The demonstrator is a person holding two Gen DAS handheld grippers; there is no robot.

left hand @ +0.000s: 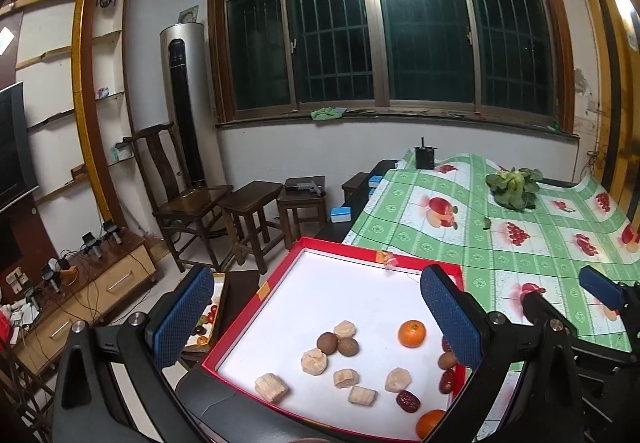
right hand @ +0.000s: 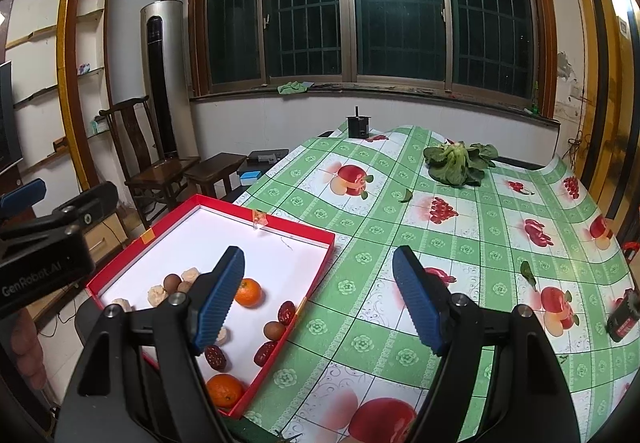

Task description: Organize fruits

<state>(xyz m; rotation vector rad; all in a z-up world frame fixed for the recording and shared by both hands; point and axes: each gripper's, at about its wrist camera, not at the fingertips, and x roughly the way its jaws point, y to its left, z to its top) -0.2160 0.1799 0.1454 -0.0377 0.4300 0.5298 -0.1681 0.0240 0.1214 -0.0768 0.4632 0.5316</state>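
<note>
A red-rimmed tray (left hand: 340,283) with a white floor lies at the table's left end. In it are two oranges (left hand: 412,333) (left hand: 430,423), brown longans (left hand: 327,343), red dates (left hand: 408,401) and several beige chunks (left hand: 314,362). My left gripper (left hand: 320,319) hovers open over the tray, with nothing between its blue pads. My right gripper (right hand: 318,303) is open too, straddling the tray's right rim (right hand: 320,267). Its left finger (right hand: 218,303) stands just in front of one orange (right hand: 248,292). A second orange (right hand: 225,390) sits in the tray's near corner.
A green fruit-print cloth (right hand: 400,243) covers the table. On it lie a leafy green vegetable (right hand: 460,163), a black box (right hand: 358,127) at the far end and a black-and-red object (right hand: 624,315) at the right edge. A chair and stools (left hand: 248,203) stand left of the table.
</note>
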